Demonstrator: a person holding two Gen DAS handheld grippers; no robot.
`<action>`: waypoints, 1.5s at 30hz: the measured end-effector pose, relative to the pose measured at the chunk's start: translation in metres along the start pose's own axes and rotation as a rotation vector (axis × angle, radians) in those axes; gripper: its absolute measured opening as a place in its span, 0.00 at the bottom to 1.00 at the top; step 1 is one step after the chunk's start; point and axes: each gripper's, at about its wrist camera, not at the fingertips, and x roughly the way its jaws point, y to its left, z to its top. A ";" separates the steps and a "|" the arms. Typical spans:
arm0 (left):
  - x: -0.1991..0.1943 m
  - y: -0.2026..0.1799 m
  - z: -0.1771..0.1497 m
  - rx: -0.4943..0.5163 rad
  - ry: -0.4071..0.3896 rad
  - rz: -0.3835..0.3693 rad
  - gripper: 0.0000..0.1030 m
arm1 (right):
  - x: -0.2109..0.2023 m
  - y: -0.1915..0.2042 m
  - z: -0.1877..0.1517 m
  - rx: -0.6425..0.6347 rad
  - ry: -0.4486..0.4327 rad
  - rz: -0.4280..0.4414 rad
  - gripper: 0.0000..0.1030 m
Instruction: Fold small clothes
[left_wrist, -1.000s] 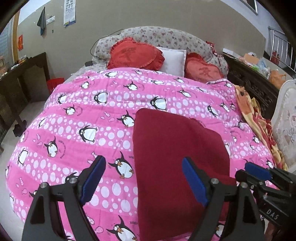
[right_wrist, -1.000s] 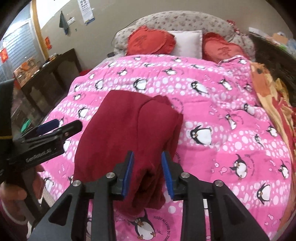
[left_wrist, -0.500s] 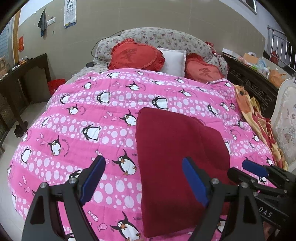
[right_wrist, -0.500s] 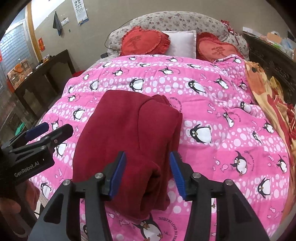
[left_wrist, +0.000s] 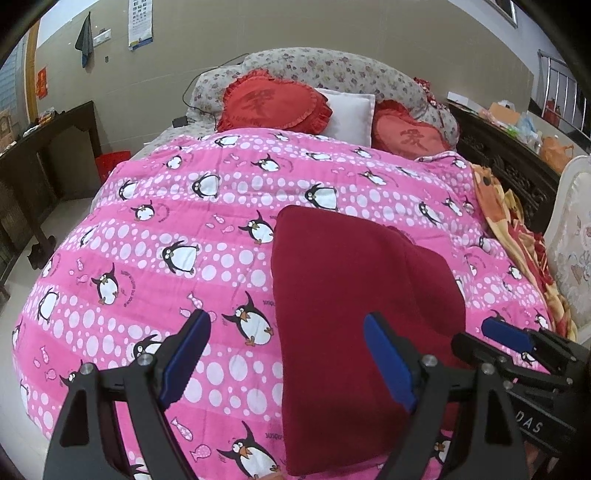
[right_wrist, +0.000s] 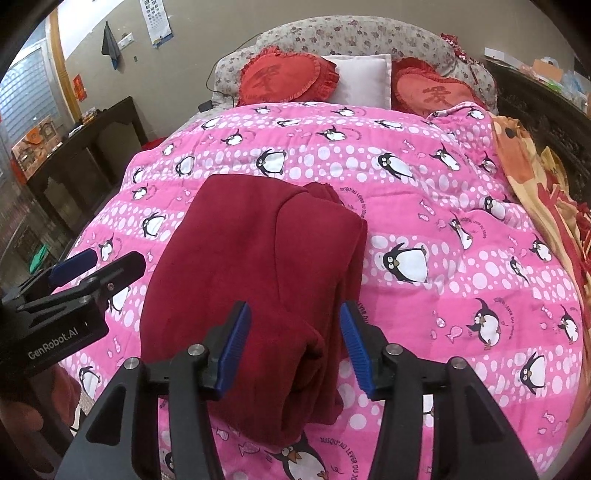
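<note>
A dark red garment (left_wrist: 351, 295) (right_wrist: 251, 251) lies folded in a rough rectangle on the pink penguin quilt (left_wrist: 166, 240) (right_wrist: 443, 221), its thick layered edge nearest me. My left gripper (left_wrist: 286, 358) stands wide open over the garment's near left edge, with nothing pinched. My right gripper (right_wrist: 291, 343) is open too, its blue pads either side of the bunched near corner and clear of the cloth. Each gripper shows in the other view: the right gripper (left_wrist: 487, 339) low at the right, the left gripper (right_wrist: 98, 264) at the left.
Two red heart cushions (left_wrist: 273, 103) and a white pillow (left_wrist: 351, 114) sit at the bed's head. A dark wooden table (left_wrist: 40, 147) stands left of the bed, and a red bin (left_wrist: 110, 166) beside it. An orange blanket (left_wrist: 517, 221) and a pale padded chair (left_wrist: 572, 240) are at the right.
The right gripper's jaws have spread apart and released the garment's near corner, which now rests on the quilt. The left gripper stays wide open in the same place.
</note>
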 end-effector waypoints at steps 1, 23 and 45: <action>0.001 -0.001 0.000 0.003 0.001 0.002 0.85 | 0.000 0.000 0.000 0.001 0.001 0.001 0.27; 0.008 -0.001 -0.004 -0.006 0.023 0.011 0.85 | 0.006 0.001 -0.001 0.006 0.011 0.015 0.28; 0.012 -0.001 -0.007 -0.006 0.032 0.022 0.85 | 0.012 0.002 -0.004 0.009 0.034 0.027 0.28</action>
